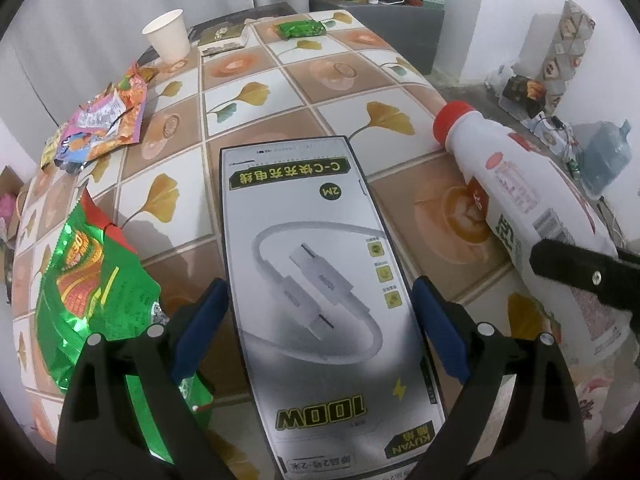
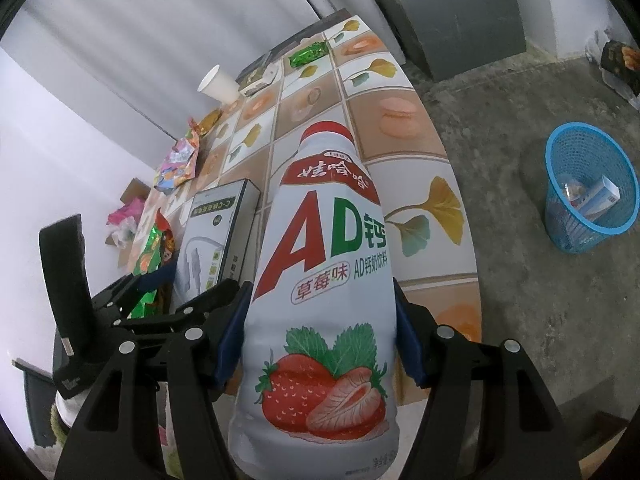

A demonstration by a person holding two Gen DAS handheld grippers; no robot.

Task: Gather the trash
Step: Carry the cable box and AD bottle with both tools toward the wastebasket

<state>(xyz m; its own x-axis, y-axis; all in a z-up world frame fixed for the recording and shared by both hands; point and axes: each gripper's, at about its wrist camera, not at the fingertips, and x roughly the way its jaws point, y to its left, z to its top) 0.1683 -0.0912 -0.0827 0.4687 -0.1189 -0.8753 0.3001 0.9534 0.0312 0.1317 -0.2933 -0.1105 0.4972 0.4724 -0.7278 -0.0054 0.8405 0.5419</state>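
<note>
My left gripper is shut on a white cable box, its blue pads against the box's two long sides. The box is tilted above the table. My right gripper is shut on a white strawberry milk bottle with a red cap, held lying over the table's right edge. The bottle also shows in the left wrist view. The box shows in the right wrist view. A blue mesh trash basket stands on the floor to the right, with a small carton inside.
On the table lie a green snack wrapper, a colourful wrapper, a paper cup, a green packet and a flat pack. A grey cabinet stands beyond the table. Concrete floor lies to the right.
</note>
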